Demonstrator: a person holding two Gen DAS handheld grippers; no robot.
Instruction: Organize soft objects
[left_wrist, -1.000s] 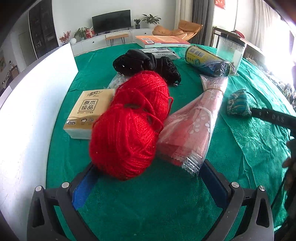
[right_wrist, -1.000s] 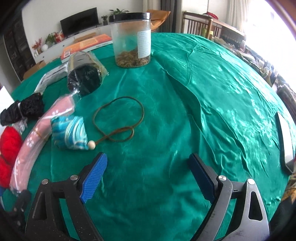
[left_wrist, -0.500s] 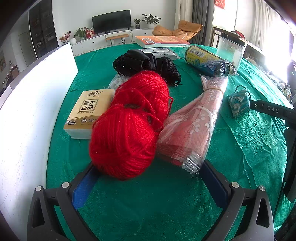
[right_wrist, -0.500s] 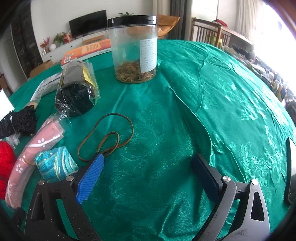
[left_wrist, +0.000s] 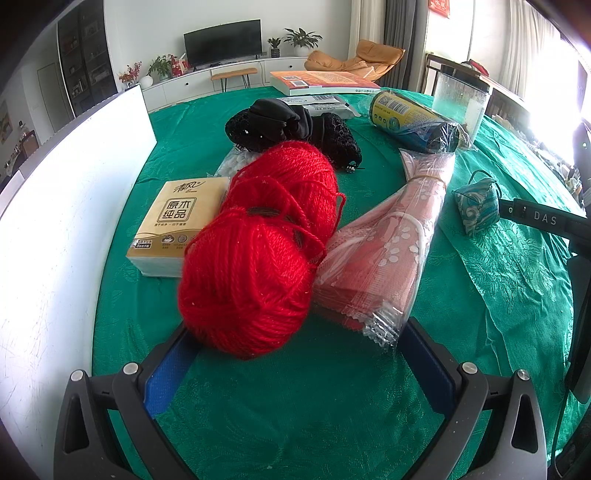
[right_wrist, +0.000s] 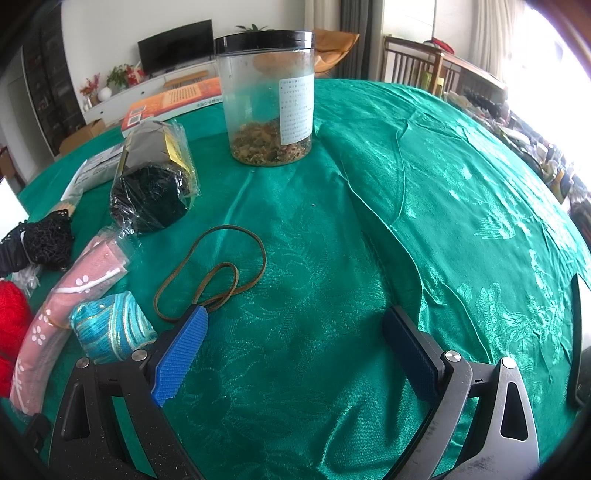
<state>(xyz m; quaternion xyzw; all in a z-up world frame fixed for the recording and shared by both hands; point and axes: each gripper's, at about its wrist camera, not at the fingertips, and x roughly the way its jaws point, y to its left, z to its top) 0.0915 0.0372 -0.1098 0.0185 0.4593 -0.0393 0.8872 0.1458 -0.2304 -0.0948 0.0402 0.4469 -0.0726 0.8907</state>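
R claw (right_wrist: 295, 354) moved nearer teal pouch (right_wrist: 110, 328), spread wide, empty

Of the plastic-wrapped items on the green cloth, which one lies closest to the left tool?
The pink patterned pack: its crinkled end sits just ahead of the left tool, beside the red yarn. The dark wrapped roll lies farther back.

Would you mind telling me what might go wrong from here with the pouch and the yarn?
The right tongs stand open with the pouch outside their left finger; its cord loops ahead and could snag. The left tongs are open around the yarn and the pink pack; closing might pinch both.
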